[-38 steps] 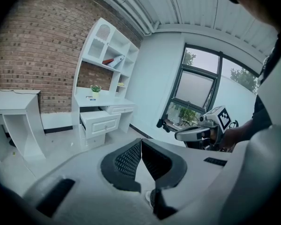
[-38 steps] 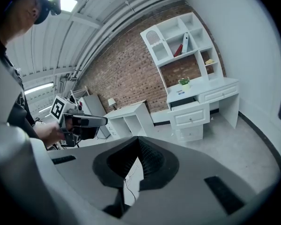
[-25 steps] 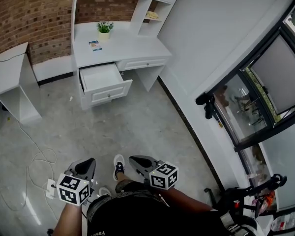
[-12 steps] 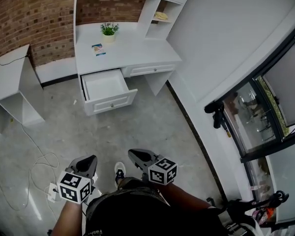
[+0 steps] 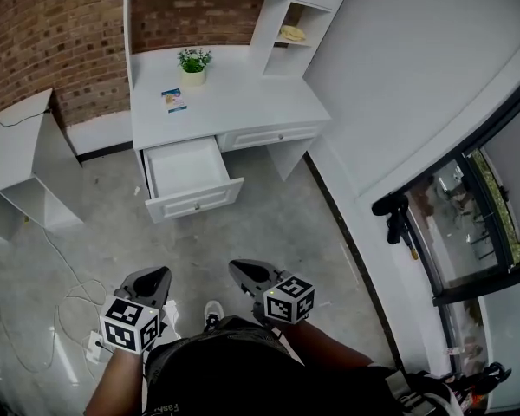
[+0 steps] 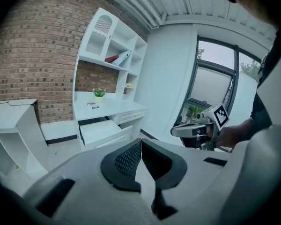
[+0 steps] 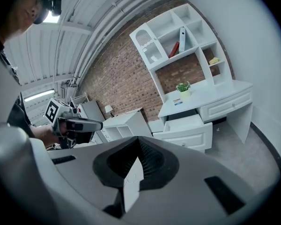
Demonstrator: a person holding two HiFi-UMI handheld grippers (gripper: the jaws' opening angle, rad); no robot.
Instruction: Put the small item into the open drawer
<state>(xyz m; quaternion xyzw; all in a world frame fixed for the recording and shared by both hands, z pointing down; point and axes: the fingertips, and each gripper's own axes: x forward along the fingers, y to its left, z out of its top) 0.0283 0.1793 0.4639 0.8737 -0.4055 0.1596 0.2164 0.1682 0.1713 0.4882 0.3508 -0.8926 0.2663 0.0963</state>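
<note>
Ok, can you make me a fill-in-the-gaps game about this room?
1. The drawer is ___.
2. The plant stands on the ___.
3. The wall behind the plant is made of ___.
4. The left tongs and the right tongs are both ___.
Missing words: open, desk, brick, shut.

the person has stepped closer to the desk (image 5: 243,102), bringing left gripper (image 5: 159,273) and right gripper (image 5: 235,266) nearer its open drawer (image 5: 186,167).
</note>
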